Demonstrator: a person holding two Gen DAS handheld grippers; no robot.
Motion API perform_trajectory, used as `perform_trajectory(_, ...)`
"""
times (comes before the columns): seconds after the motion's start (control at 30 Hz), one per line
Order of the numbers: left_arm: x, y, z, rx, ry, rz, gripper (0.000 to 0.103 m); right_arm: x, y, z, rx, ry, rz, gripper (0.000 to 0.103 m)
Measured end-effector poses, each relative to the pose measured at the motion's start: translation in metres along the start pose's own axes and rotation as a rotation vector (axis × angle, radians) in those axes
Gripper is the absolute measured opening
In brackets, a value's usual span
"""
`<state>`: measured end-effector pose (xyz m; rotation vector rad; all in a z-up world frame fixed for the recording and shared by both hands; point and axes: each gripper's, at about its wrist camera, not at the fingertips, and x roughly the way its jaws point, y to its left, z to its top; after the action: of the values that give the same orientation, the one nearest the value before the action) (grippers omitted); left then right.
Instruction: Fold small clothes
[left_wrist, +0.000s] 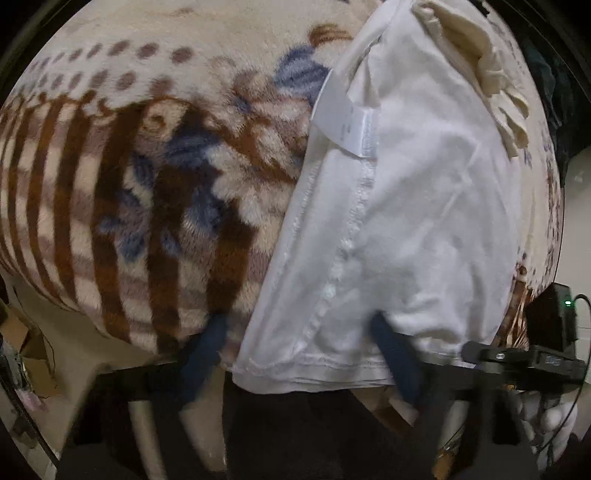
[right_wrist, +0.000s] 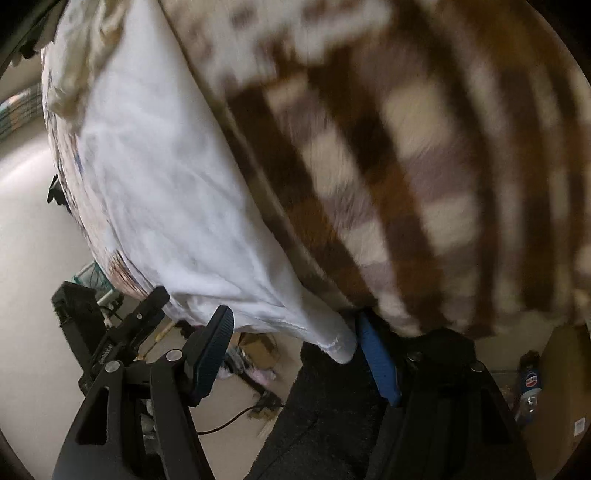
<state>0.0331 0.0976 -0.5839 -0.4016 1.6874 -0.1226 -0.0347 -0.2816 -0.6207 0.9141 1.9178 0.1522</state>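
A small white garment (left_wrist: 399, 221) lies on a fleece blanket (left_wrist: 129, 166) with brown stripes and blue flowers. Its care label (left_wrist: 343, 118) faces up and a cream ruffled part (left_wrist: 495, 74) lies at its far end. My left gripper (left_wrist: 299, 339) is open, its blue fingers (left_wrist: 207, 354) straddling the garment's near hem. In the right wrist view the garment (right_wrist: 159, 184) runs up the left side over the blanket (right_wrist: 424, 166). My right gripper (right_wrist: 291, 332) is open, with the garment's near corner (right_wrist: 336, 343) hanging between its fingers (right_wrist: 376, 362).
The blanket's near edge drops off just before both grippers. Below lie a pale floor (right_wrist: 33, 258), a dark rug (right_wrist: 325, 417), cardboard boxes (right_wrist: 557, 387), a plastic bottle (right_wrist: 530, 384) and cables. The other gripper (left_wrist: 532, 354) shows at the left wrist view's right edge.
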Motion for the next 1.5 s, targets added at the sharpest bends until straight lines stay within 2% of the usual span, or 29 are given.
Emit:
perform_trajectory(0.03,-0.001,0.0,-0.002,-0.006,-0.003,-0.008,0.02,0.006,0.002,0.0,-0.008,0.001,0.006,0.07)
perform_trajectory(0.1,-0.008,-0.001,-0.005,-0.01,-0.02,-0.033,0.007,0.012,0.005,-0.003,-0.032,-0.017,0.002,0.055)
perform_trajectory(0.13,-0.012,-0.002,-0.007,-0.009,-0.035,-0.049,0.006,0.014,0.007,-0.005,-0.037,-0.021,-0.009,0.03)
perform_trajectory(0.17,-0.018,-0.003,-0.008,-0.004,-0.05,-0.061,0.005,0.013,0.009,-0.009,-0.044,-0.03,-0.015,0.018)
perform_trajectory(0.2,-0.024,-0.006,-0.01,0.002,-0.059,-0.074,0.005,0.01,0.011,-0.013,-0.051,-0.042,-0.005,0.014)
perform_trajectory(0.23,-0.029,-0.008,-0.011,0.008,-0.064,-0.086,0.005,0.007,0.015,-0.017,-0.06,-0.05,0.0,0.01)
perform_trajectory(0.37,-0.052,-0.011,-0.01,0.016,-0.087,-0.156,0.005,-0.008,0.03,-0.036,-0.128,-0.058,-0.006,0.009)
perform_trajectory(0.57,-0.097,-0.02,0.021,-0.06,-0.146,-0.336,0.004,-0.041,0.051,-0.053,-0.188,-0.089,0.041,0.008)
perform_trajectory(0.67,-0.121,-0.035,0.047,-0.067,-0.2,-0.395,0.004,-0.072,0.07,-0.049,-0.22,-0.138,0.08,0.008)
perform_trajectory(0.73,-0.135,-0.043,0.074,-0.07,-0.239,-0.438,0.004,-0.094,0.08,-0.041,-0.234,-0.168,0.104,0.008)
perform_trajectory(0.87,-0.146,-0.063,0.142,-0.079,-0.281,-0.536,0.004,-0.148,0.121,-0.007,-0.271,-0.291,0.14,0.008)
perform_trajectory(1.0,-0.131,-0.077,0.224,-0.115,-0.311,-0.563,0.004,-0.2,0.162,0.055,-0.288,-0.411,0.129,0.008)
perform_trajectory(1.13,-0.107,-0.077,0.292,-0.174,-0.246,-0.606,0.007,-0.221,0.185,0.137,-0.234,-0.482,0.142,0.008)
perform_trajectory(1.17,-0.102,-0.075,0.305,-0.192,-0.235,-0.626,0.01,-0.222,0.189,0.156,-0.213,-0.498,0.155,0.009)
perform_trajectory(1.2,-0.099,-0.073,0.317,-0.198,-0.218,-0.633,0.025,-0.223,0.19,0.172,-0.19,-0.502,0.168,0.01)
perform_trajectory(1.23,-0.098,-0.07,0.326,-0.201,-0.217,-0.655,0.046,-0.224,0.188,0.186,-0.169,-0.499,0.18,0.019)
perform_trajectory(1.27,-0.101,-0.068,0.328,-0.198,-0.228,-0.657,0.056,-0.227,0.187,0.202,-0.146,-0.489,0.203,0.042)
perform_trajectory(1.3,-0.103,-0.065,0.331,-0.189,-0.239,-0.641,0.061,-0.23,0.189,0.211,-0.131,-0.498,0.217,0.053)
perform_trajectory(1.33,-0.104,-0.064,0.333,-0.17,-0.244,-0.616,0.061,-0.234,0.19,0.215,-0.126,-0.518,0.225,0.065)
perform_trajectory(1.37,-0.104,-0.064,0.333,-0.151,-0.242,-0.589,0.061,-0.232,0.197,0.22,-0.126,-0.537,0.231,0.066)
perform_trajectory(1.4,-0.105,-0.065,0.335,-0.118,-0.243,-0.528,0.061,-0.238,0.195,0.219,-0.132,-0.555,0.232,0.066)
perform_trajectory(1.5,-0.097,-0.082,0.339,0.025,-0.23,-0.376,0.061,-0.242,0.184,0.218,-0.109,-0.571,0.135,0.067)
